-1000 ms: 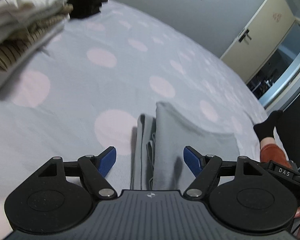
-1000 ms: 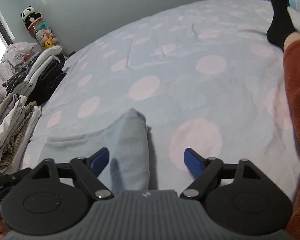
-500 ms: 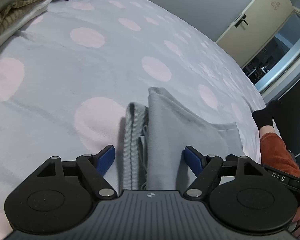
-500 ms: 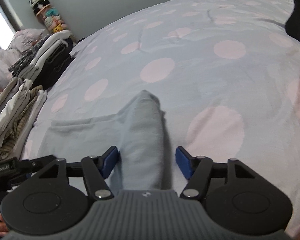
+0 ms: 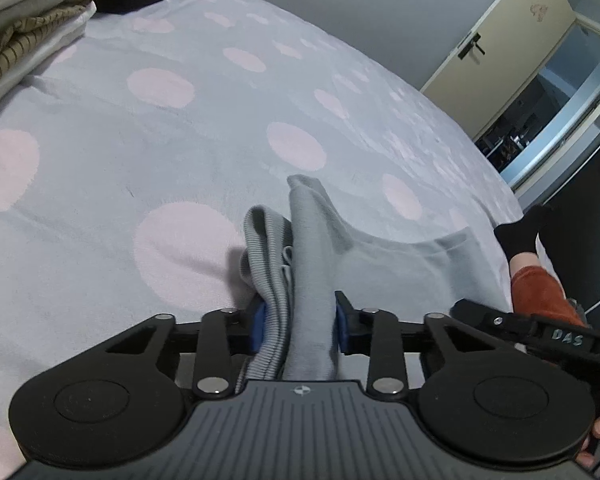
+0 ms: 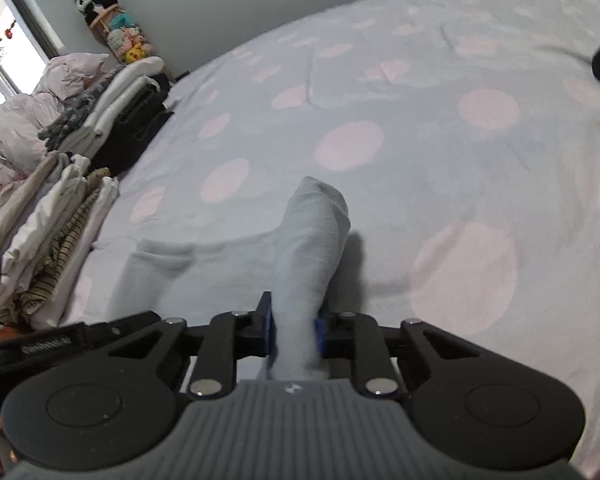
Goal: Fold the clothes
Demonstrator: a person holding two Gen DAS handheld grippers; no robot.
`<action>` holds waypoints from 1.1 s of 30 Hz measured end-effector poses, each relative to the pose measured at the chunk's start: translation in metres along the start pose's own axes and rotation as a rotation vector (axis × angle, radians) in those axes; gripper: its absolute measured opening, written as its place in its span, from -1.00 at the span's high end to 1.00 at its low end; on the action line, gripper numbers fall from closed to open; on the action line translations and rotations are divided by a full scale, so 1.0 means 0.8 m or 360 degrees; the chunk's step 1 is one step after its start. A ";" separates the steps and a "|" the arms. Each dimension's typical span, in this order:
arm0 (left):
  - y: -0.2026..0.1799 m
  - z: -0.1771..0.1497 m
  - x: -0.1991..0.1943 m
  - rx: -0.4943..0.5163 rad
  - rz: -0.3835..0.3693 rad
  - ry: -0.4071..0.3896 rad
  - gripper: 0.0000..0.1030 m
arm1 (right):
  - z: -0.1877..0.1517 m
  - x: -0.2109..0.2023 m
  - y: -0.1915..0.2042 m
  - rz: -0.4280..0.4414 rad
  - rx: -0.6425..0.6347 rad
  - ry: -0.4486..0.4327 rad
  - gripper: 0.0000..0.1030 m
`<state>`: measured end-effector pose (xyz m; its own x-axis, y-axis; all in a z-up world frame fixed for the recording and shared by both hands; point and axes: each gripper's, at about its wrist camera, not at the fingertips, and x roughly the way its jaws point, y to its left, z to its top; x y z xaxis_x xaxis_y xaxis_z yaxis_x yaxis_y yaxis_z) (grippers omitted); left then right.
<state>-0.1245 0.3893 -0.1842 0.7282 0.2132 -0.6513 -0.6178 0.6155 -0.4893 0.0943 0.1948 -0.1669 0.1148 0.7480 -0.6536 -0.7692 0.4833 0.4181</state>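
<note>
A light grey garment (image 5: 312,232) lies on the bed, bunched into a raised fold between both grippers. In the left wrist view its ribbed hem (image 5: 266,248) and a smooth fold stand between the blue pads (image 5: 259,326). My left gripper (image 5: 300,328) is closing and its pads press on that cloth. Seen from the right wrist, the garment's other end (image 6: 312,232) rises as a rounded ridge. My right gripper (image 6: 294,332) is closing too, its pads (image 6: 320,334) squeezing the ridge. The cloth between the two ends sags flat on the sheet.
The bed sheet (image 5: 160,140) is pale grey with pink dots. Stacks of folded clothes (image 6: 52,240) and a dark pile (image 6: 140,124) line its left side. A person's leg in an orange trouser (image 5: 540,292) and black sock (image 5: 520,232) rests at the right. A door (image 5: 500,52) stands beyond.
Both grippers went from wide open around the grey garment to pinched on it. The cloth now stands bunched up between each pair of pads. Neither hand has shifted much.
</note>
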 end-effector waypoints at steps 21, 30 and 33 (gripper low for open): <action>0.025 0.091 -0.219 -0.0042 0.0160 -0.0535 0.35 | 0.078 -0.066 0.173 0.0425 -0.0221 -0.0172 0.64; 0.084 0.194 -0.336 0.0077 0.0528 -0.0601 0.35 | 0.125 -0.010 0.337 0.0722 -0.0302 -0.0115 0.64; 0.105 0.235 -0.352 0.0142 0.0649 -0.0592 0.36 | 0.138 0.020 0.391 0.0781 -0.0328 -0.0090 0.64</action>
<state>-0.3254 0.5232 0.0670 0.5009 0.6912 -0.5210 -0.8558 0.4854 -0.1788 -0.0748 0.4082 0.0230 -0.2598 0.8899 -0.3750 -0.8478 -0.0243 0.5298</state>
